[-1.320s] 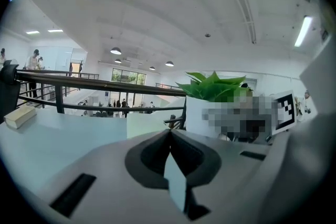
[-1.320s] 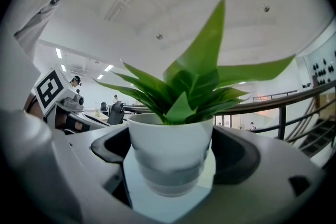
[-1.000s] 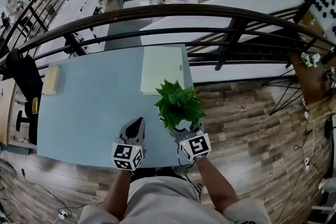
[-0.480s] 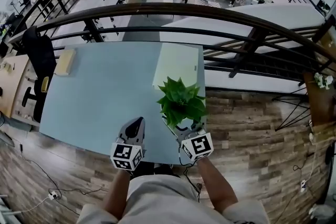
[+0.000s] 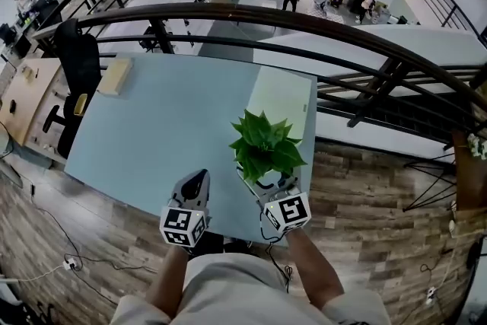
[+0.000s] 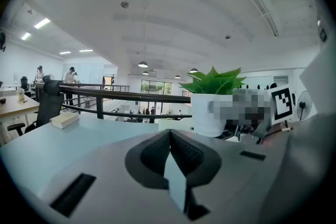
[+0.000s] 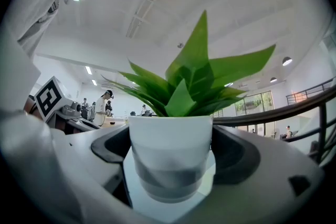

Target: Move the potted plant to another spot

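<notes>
The potted plant [image 5: 265, 144] has green leaves and a white pot [image 7: 170, 157]. It sits over the light blue table [image 5: 167, 125], near the front right corner. My right gripper [image 5: 268, 183] is shut on the pot, one dark jaw on each side of it [image 7: 170, 165]. Whether the pot rests on the table or hangs just above it, I cannot tell. My left gripper [image 5: 198, 180] is shut and empty, hovering over the table's front edge to the left of the plant. In the left gripper view its jaws meet [image 6: 170, 165], and the plant [image 6: 212, 105] shows to the right.
A pale green sheet [image 5: 281, 99] lies on the table's right side behind the plant. A small wooden block [image 5: 114, 76] sits at the far left corner. A dark railing [image 5: 251, 15] curves behind the table. An office chair [image 5: 76, 61] stands at the left.
The head view has swung, so the table and railing sit further right and lower in the picture. Both grippers hold the same pose, with the right one still on the pot.
</notes>
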Available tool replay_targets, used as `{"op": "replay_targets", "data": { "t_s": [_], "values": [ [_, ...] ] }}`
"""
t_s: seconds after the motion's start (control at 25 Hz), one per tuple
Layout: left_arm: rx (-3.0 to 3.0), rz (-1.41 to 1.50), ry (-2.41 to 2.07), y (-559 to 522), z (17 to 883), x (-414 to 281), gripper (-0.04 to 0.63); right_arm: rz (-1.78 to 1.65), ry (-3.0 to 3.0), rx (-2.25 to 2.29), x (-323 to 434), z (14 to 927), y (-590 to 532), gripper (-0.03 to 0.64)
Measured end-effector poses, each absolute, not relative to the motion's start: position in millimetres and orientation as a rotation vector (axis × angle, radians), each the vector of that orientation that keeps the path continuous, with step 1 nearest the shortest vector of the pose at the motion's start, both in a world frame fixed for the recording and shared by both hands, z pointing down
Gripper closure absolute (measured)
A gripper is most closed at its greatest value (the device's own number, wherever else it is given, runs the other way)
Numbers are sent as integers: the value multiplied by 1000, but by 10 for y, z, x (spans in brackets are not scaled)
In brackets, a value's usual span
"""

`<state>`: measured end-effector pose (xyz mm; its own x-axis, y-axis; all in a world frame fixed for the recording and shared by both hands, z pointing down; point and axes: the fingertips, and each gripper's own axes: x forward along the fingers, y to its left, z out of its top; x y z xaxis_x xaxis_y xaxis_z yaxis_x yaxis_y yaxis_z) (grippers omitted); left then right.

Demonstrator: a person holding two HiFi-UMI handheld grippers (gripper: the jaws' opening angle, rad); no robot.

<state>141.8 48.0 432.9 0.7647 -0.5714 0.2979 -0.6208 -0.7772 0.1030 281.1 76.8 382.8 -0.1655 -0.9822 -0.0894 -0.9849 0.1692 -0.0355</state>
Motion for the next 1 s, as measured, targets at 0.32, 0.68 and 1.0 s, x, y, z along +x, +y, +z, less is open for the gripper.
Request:
{"op": "replay_targets", "data": {
  "t_s": [0.32,0.68,1.0],
  "values": [
    [2731,363,-1032,291,4261,1055,584,32,2389,-1890,2478,3780,491,138],
    [2687,335,-1137,-9,4330,446,584,67,2466,-1797,1900,3765,122,138],
    [2612,313,-1208,-226,4421,85,584,56,2546,-1733,1572,3801,-106,138]
  ]
}}
